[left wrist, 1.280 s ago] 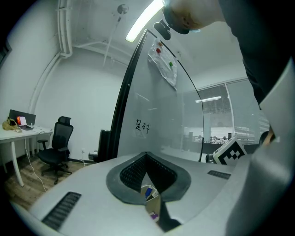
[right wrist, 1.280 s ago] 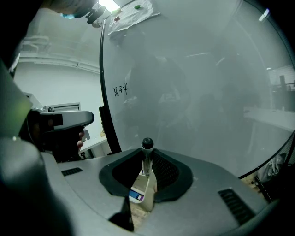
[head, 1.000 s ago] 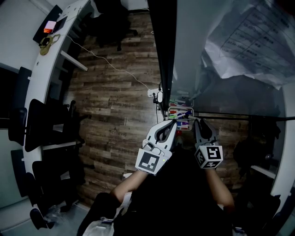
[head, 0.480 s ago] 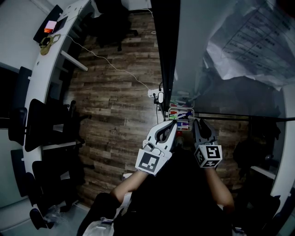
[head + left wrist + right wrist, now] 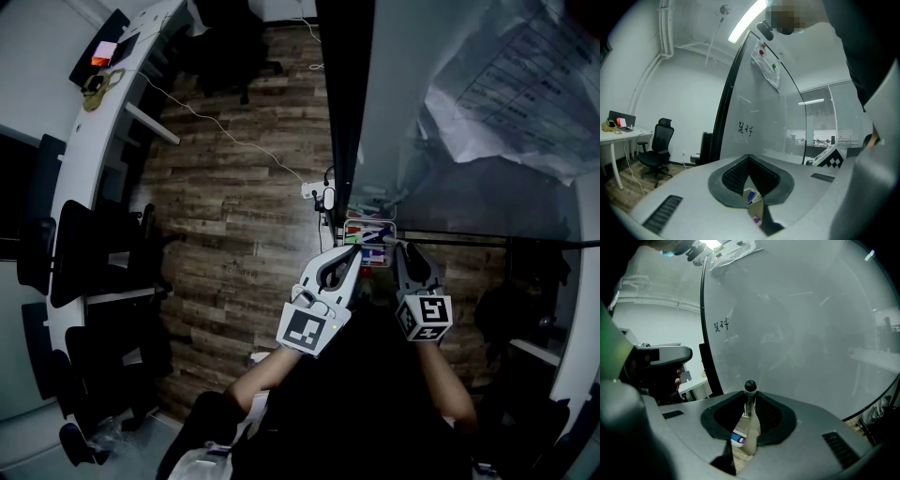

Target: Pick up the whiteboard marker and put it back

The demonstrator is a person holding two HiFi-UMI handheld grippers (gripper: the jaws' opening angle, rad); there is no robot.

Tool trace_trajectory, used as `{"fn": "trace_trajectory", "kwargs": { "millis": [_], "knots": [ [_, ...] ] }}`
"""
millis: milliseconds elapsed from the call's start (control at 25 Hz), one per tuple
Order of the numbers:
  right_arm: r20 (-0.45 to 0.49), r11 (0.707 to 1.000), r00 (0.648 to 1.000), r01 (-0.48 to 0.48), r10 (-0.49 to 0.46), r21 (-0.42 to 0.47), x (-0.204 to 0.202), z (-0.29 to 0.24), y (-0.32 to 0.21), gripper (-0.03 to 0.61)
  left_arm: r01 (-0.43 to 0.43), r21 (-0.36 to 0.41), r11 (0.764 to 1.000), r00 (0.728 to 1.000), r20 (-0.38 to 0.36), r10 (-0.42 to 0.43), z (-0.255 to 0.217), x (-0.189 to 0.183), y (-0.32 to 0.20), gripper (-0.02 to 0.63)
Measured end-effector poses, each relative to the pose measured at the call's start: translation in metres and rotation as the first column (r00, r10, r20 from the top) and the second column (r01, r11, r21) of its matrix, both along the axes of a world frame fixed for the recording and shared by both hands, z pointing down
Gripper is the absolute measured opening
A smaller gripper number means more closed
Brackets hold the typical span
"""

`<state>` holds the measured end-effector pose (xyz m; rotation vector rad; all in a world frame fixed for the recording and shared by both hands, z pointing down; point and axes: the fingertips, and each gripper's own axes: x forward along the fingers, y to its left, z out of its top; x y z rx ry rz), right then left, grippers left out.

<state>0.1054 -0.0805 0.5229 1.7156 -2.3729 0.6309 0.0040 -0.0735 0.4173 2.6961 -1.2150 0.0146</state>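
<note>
A tall, glossy grey-white whiteboard [image 5: 422, 141] in a slim black frame stands over a floor of rough brown wood planks [image 5: 244, 187]. A crumpled sheet of printed paper [image 5: 525, 84] hangs high on the board, and a small scrawl of black handwriting [image 5: 721, 325] sits near its framed edge. Along the far left runs a smooth, curved white desk [image 5: 84, 122], and a black mesh-backed office chair [image 5: 658, 145] stands beside it.

A person holds two grey plastic grippers side by side at the foot of the board, just short of a small shallow tray [image 5: 368, 242] holding coloured markers. The left gripper [image 5: 352, 251] carries a cube of black-and-white square markers [image 5: 305, 328]. Its ribbed dark pads are pressed together at the tips and hold nothing.

The right gripper [image 5: 750, 397] is pinched on the slim cylindrical whiteboard marker [image 5: 749, 401]. The marker has a pale barrel and a rounded black cap. It stands upright between the textured pads, its cap clearing the jaw tips in front of the board's surface.
</note>
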Motion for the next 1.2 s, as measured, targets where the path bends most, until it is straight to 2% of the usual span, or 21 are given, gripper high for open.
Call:
{"fn": "trace_trajectory", "kwargs": {
  "millis": [1200],
  "knots": [
    [0.002,0.999,1.000,0.025,-0.025,-0.023,-0.0023,0.0086,0.0077,0.100,-0.008,-0.008,1.000,1.000,-0.002,0.008,0.0020,0.0003,0.0037,0.006]
  ]
}}
